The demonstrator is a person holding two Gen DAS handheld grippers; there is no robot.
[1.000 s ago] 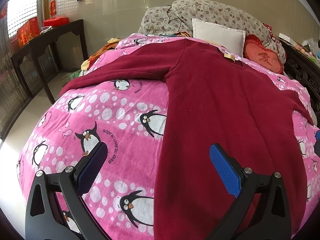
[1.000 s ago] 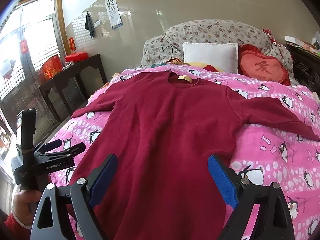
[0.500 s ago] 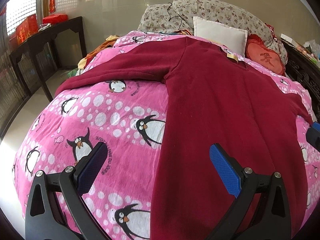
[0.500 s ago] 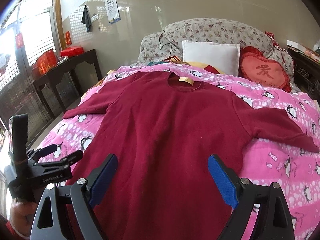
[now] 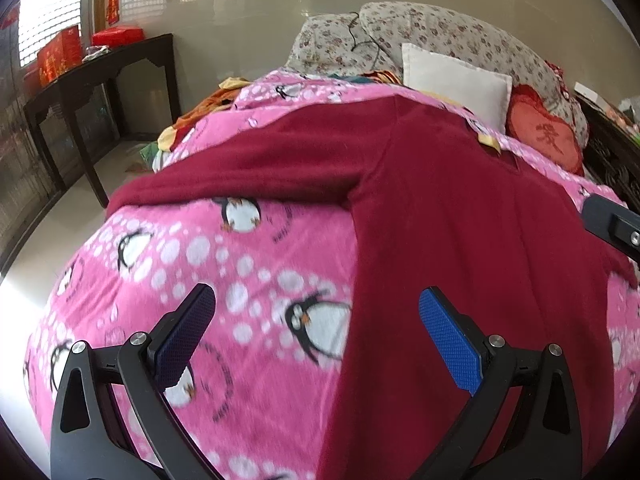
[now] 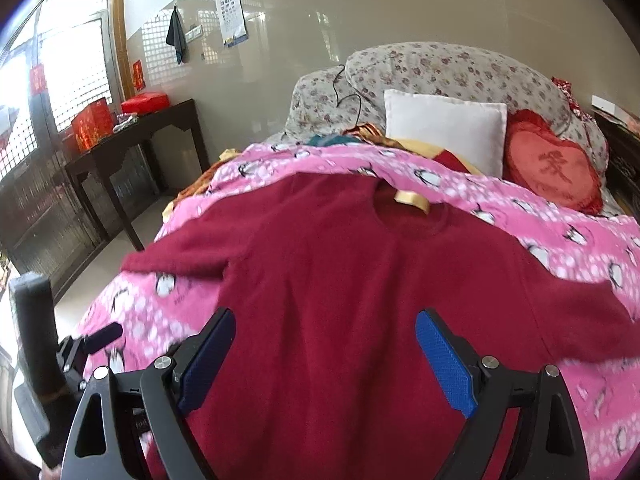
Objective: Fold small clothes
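left gripper (image 5: 316, 336): black plastic arms, silver screws, blue textured pads | right gripper (image 6: 324, 356): same black frame, blue pads (image 6: 444, 364), silver screws, triangular cutouts

Big bed with a pink penguin-print fleece blanket (image 6: 560, 232) over it. A dark red long-sleeved sweater (image 6: 352, 288) lies flat on top, sleeves spread left and right. At the far end: floral pillows (image 6: 440, 68), a white square cushion (image 6: 444, 128), and a red heart-shaped cushion (image 6: 552, 168).
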